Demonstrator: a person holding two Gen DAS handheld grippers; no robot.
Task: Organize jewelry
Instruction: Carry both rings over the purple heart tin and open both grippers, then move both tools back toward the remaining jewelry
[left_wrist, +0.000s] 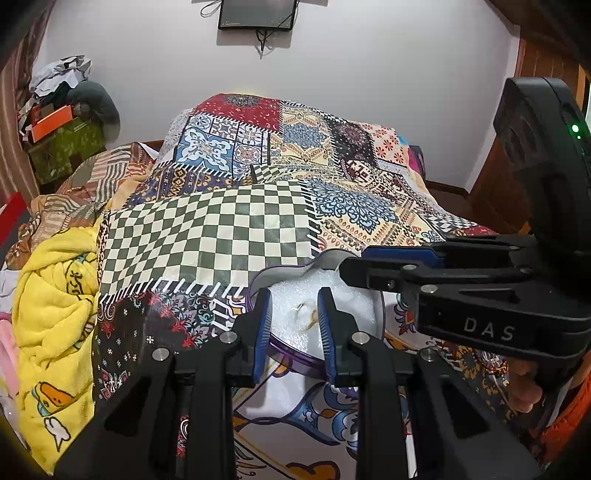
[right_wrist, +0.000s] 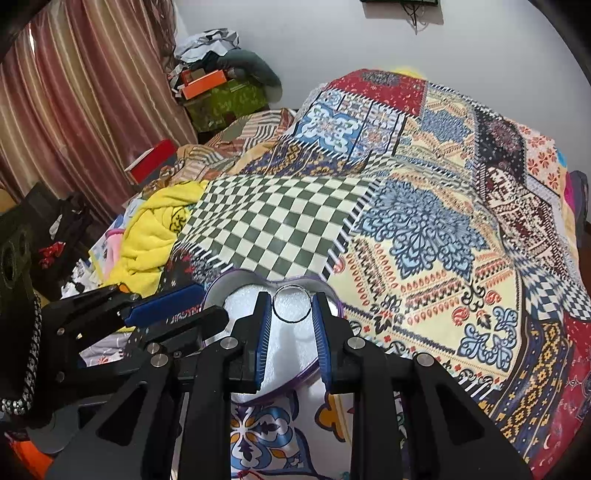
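Note:
A heart-shaped box with a purple rim and white foam lining lies on the patchwork bedspread. My right gripper is shut on a silver ring, which stands upright between its blue pads over the box. My left gripper hovers over the same foam with its jaws a little apart. A thin gold piece shows on the foam between them, touching neither pad. From the right, the right gripper reaches over the box rim. The left gripper comes in from the left.
The bed is covered by a patchwork spread. A yellow towel is bunched at its left side. Boxes and clothes are piled in the far corner by the curtain. A person's fingers hold the right gripper's handle.

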